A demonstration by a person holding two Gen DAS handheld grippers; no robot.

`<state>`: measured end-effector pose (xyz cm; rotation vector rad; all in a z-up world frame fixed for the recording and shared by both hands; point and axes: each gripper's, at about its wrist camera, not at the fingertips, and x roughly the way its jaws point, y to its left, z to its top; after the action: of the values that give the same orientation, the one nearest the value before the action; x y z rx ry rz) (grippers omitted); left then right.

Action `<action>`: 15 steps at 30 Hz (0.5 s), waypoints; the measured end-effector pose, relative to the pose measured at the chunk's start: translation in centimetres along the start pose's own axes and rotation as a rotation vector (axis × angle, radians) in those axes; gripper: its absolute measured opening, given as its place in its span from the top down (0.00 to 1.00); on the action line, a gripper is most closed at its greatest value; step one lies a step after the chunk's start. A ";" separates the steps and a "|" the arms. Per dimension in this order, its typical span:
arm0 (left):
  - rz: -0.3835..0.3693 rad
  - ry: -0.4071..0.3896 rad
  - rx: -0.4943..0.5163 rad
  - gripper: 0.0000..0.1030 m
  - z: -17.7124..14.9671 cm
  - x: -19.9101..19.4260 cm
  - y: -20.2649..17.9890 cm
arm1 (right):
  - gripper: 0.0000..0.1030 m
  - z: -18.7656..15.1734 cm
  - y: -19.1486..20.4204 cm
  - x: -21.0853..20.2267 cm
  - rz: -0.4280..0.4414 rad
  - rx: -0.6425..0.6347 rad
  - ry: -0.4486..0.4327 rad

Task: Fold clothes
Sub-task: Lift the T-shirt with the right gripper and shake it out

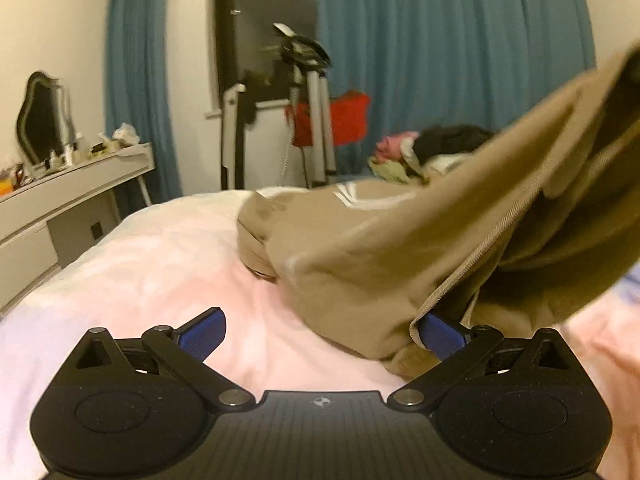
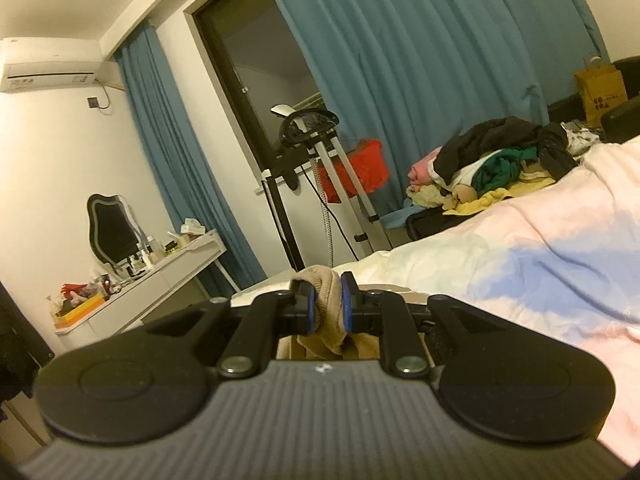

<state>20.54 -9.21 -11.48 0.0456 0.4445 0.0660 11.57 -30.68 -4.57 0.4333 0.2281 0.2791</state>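
A tan zip-up garment point(image 1: 384, 248) lies on the pale pink bed point(image 1: 160, 264), its right part lifted up toward the upper right. My left gripper point(image 1: 320, 332) is open low over the bed; its right fingertip point(image 1: 440, 334) is tucked under the garment's zipper edge, its left fingertip point(image 1: 204, 330) is bare. In the right wrist view my right gripper point(image 2: 326, 300) is shut on a bunched tan piece of the garment point(image 2: 326, 308), held above the bed point(image 2: 540, 248).
A pile of mixed clothes point(image 2: 496, 160) lies at the bed's far end, also in the left wrist view point(image 1: 432, 152). A white dressing table point(image 1: 72, 188) with a mirror stands at left. An exercise machine point(image 2: 316, 184), blue curtains point(image 2: 400, 60) and a paper bag point(image 2: 600, 92) stand beyond.
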 end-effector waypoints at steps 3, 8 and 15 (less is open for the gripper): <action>-0.109 0.028 -0.111 0.00 0.3 -0.8 1.4 | 0.84 0.0 0.2 -0.1 0.000 -0.014 -0.018; -0.231 0.077 -0.132 0.00 -0.3 -0.5 1.0 | 0.84 0.0 0.9 -0.5 0.041 -0.023 -0.035; -0.065 0.138 -0.252 0.00 -1.3 0.1 4.0 | 0.83 -0.2 1.3 -0.6 0.031 -0.069 -0.049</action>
<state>19.86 -5.15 -12.41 -0.2224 0.5728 0.0608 10.70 -29.70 -4.10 0.3751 0.1639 0.3055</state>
